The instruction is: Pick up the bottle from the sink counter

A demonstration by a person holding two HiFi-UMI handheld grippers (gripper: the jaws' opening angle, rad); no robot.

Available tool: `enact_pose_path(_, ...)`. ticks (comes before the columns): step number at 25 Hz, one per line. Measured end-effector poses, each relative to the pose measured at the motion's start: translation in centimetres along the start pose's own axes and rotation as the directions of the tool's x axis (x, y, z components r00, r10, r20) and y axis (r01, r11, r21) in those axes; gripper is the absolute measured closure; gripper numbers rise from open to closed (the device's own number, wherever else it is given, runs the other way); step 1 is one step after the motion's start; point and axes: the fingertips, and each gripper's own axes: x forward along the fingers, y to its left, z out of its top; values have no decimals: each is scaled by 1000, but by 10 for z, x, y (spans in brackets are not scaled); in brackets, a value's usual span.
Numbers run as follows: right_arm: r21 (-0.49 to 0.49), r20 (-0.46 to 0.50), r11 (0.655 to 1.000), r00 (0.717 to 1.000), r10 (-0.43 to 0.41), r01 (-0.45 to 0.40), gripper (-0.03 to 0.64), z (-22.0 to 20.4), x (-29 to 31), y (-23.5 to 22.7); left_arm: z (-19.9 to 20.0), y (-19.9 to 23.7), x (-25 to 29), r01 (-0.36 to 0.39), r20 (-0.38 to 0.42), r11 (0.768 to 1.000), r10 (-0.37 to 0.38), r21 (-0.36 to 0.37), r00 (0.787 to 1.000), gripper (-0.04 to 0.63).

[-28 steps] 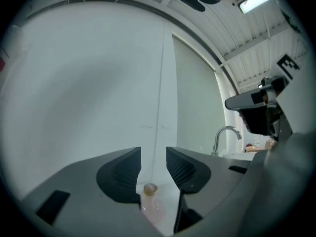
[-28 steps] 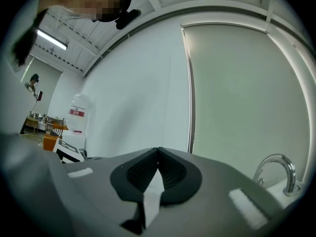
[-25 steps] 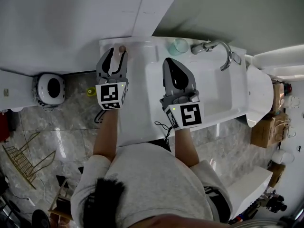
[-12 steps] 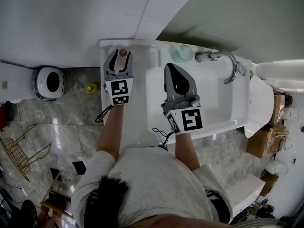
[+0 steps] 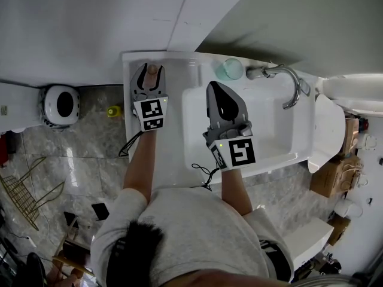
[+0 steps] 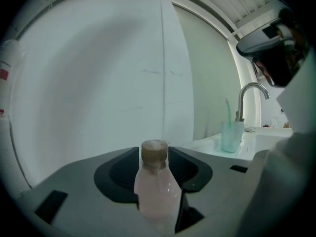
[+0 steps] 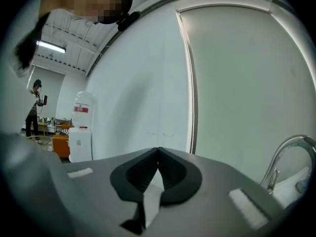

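Head view: the bottle [image 5: 153, 69] is seen standing upright at the far left corner of the white sink counter [image 5: 170, 142], close to the wall. The left gripper [image 5: 149, 70] is held over the counter with one tip on either side of the bottle. The right gripper [image 5: 214, 86] is held above the left part of the basin [image 5: 275, 124], well apart from the bottle. A green cup [image 5: 230, 69] and a tap [image 5: 286, 81] are shown at the back of the basin

Left gripper view: the pale pink bottle with its brown cap is framed between the two jaws, which are spread wide and have just been opening. The pads are not seen to press on it, so no grip is judged to have been made. The bottle's base is hidden by the gripper's own body; it is taken to rest on the counter

Right gripper view: the jaws are shown closed, tip against tip, with nothing between them, and only wall is faced

Progress: the approach is judged complete, with the bottle lined up inside the open left jaws. Closing those jaws on the bottle and lifting it clear of the counter are left to be done
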Motion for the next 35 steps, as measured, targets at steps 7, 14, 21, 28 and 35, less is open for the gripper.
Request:
enact_pose_path(7, 0, -13, 1000, 1000, -10, 10, 606, -5, 4, -3, -1, 0, 6, 0, 32, 1000, -1, 10, 999, 436)
enact_pose_path(14, -1, -17, 1000, 999, -27, 27, 606, -6, 4, -1, 2, 1, 3, 31, 50, 999, -32, 9, 998, 449)
enact_pose_path(21, -4, -8, 999, 999, -49, 49, 606, -4, 0, 3, 9, -1, -4, 82, 29, 996, -83, 35, 996, 453)
enact_pose_path(28, -12, 5, 996, 996, -89, 89, 606, 1, -3, 10, 43, -8, -23, 172, 55, 983, -176, 70, 983, 453)
enact_pose_path(35, -22, 30, 991, 991, -128, 128, 606, 12, -15, 19, 82, -16, -52, 283, 60, 955, -288, 88, 956, 453)
